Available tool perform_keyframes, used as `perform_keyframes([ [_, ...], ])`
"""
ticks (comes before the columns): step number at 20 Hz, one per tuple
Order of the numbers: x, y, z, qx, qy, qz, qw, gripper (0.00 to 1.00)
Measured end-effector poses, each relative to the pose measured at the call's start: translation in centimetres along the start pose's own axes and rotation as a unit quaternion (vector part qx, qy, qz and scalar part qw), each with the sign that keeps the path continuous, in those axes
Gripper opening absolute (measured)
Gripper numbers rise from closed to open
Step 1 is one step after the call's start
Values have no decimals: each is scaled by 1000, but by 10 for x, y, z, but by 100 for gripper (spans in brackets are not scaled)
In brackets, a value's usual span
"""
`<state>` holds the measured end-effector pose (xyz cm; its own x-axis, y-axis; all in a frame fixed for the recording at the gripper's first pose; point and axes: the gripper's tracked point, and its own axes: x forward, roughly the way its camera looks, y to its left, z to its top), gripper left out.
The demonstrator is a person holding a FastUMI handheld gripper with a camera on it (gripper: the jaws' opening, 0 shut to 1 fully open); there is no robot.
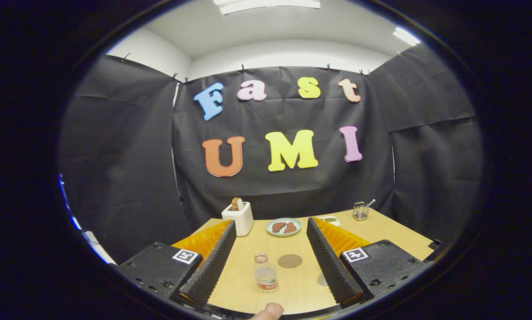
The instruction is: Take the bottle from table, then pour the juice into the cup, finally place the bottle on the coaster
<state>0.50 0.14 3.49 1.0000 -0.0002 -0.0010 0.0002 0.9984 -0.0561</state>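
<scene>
- Bench (381,231): pale wood top, runs from under the tongs back to the black cloth wall; carries everything below
- Tongs (270,258): spread wide, gripping nothing; ridged inner faces angled toward each other, the bottle standing in the gap between them, touched by neither finger
- Toaster (239,218): white, far end of the bench beyond the left finger, a slice of bread poking out the top
- Plate (283,226): pale, just beside the toaster, two brown pieces of food on it
- Bottle (265,273): small, clear plastic, upright, cap off so the mouth is open; label band low on the body; liquid level hard to read
  - judged light, thin-walled, likely to dent if squeezed hard; smooth sides could slip
  - open mouth means any tilt on the lift risks a spill
  - best hold looks to be mid-body, above the label and below the shoulder, fingers on opposite sides, firm but not crushing
- Coaster (290,261): flat round brown disc, just beyond the bottle and slightly right, apart from it
- Glass (360,210): small, clear, far right corner of the bench, something thin sticking out of it; whether this is the cup for pouring, cannot tell
- Fingertip (268,312): a person's, at the near edge below the bottle
</scene>
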Motion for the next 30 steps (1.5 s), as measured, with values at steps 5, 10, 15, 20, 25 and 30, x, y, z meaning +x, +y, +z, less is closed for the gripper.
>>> perform_keyframes([
  [5, 6, 8, -7, -15, 6, 3, 1000, 100],
  [10, 14, 17, -14, -29, -2, 2, 1000, 100],
  [15, 25, 23, -29, -43, -12, -9, 999, 100],
  [20, 39, 28, -58, -55, 0, -13, 998, 100],
  [25, 55, 29, -91, -58, 8, -16, 998, 100],
  [30, 71, 25, -138, -57, 31, -23, 998, 100],
])
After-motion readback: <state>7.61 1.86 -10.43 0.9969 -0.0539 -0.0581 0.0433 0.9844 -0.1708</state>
